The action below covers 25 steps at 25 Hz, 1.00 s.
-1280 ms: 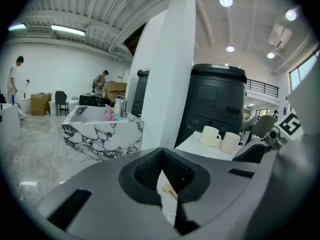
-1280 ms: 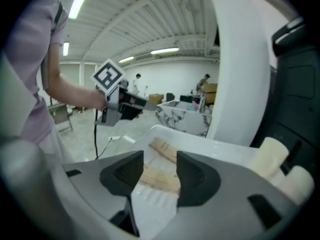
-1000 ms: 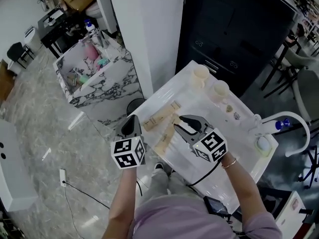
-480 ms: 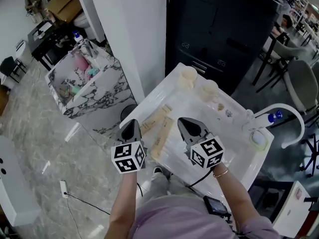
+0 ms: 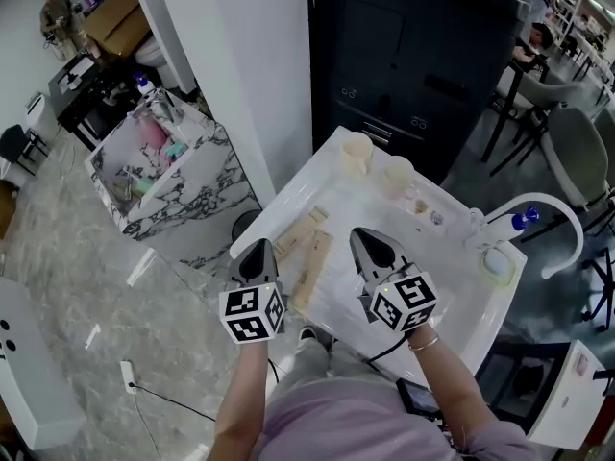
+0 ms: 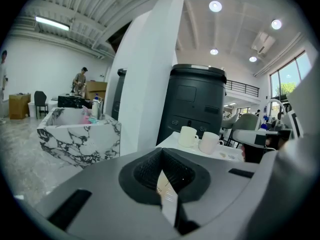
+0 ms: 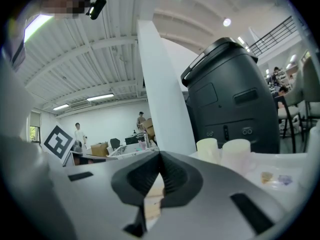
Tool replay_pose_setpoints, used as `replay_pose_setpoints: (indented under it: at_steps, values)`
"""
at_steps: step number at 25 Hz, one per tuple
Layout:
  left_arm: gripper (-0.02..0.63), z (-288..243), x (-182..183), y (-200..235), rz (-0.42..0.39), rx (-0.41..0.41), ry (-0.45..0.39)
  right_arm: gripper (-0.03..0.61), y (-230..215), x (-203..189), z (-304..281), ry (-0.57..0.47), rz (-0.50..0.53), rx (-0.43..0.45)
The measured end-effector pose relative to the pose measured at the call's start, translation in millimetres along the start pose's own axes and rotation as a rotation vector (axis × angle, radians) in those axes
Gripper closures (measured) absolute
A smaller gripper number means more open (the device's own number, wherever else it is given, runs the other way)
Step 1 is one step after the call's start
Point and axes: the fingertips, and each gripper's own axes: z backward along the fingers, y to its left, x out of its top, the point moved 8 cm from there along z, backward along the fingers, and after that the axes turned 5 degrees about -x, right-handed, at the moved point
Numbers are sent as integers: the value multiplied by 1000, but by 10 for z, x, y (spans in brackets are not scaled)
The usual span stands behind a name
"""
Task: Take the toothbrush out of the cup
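On the far edge of the white glossy tabletop (image 5: pixel 437 269), close to the tall dark cabinet (image 5: pixel 413 56), stand a cream round cup (image 5: pixel 356 152) and, just beside it to the right, a second cream cup (image 5: pixel 397 175). Both are upright. No view lets a toothbrush be told apart, in either cup or elsewhere. Nearer the person, two long tan cardboard boxes (image 5: pixel 302 229) lie flat and side by side on the tabletop's left part, pointing roughly towards the cups.

Both tools hover over the near edge, well short of the cups. The left gripper (image 5: pixel 258 247) sits off the tabletop's left corner, just beside the boxes; in the left gripper view its jaws are pressed together at the tips with nothing pinched, and a tan box shows through the slit below them. The right gripper (image 5: pixel 365 233) hangs above the bare middle of the tabletop, its jaws likewise pressed together and empty, aimed towards the cups. A grey-veined white marble basin unit (image 5: pixel 183 188) stands on the floor off to the left.
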Motion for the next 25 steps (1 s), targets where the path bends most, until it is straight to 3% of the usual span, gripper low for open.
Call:
replay_pose_setpoints:
  at_steps: [5, 10, 25]
  values:
    - [614, -7, -23, -43, -1, -17, 5, 575, -24, 31, 45, -3, 5, -39]
    - [614, -17, -31, -80, -19, -28, 9, 577, 8, 67, 74, 19, 67, -23]
    - [614, -44, -32, -126, -26, -51, 17, 575, -155, 94, 143, 4, -38, -65]
